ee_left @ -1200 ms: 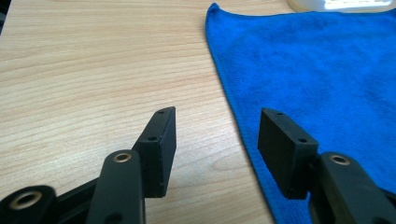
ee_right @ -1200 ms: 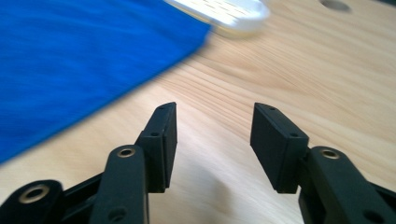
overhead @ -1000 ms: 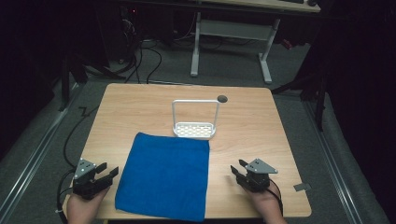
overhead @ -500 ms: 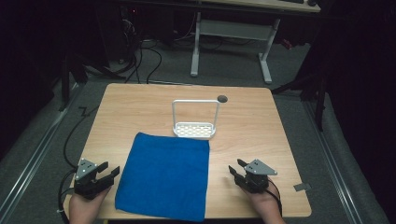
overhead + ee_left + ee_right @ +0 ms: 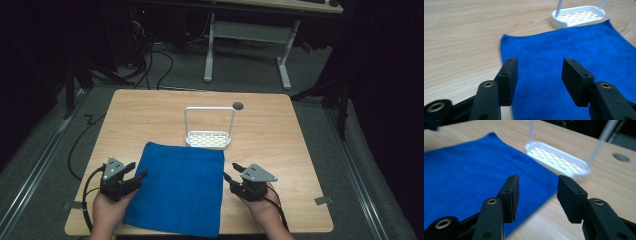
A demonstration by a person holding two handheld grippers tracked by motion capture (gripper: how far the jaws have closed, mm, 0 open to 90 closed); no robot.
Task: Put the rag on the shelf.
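The white slotted rack (image 5: 208, 139) behind the blue towel (image 5: 178, 187) lies bare; the left gripper (image 5: 136, 172), jaws just narrowing slightly, and the right gripper (image 5: 231, 171) both gape over the towel's edges, gripping nothing.

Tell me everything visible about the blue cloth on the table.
The blue cloth is a plain, soft-looking, slightly fuzzy rectangle, spread flat and unfolded on the wooden table. Its near edge reaches the table's front edge; its far edge lies right by the white rack, contact unclear. Neither gripper holds it.
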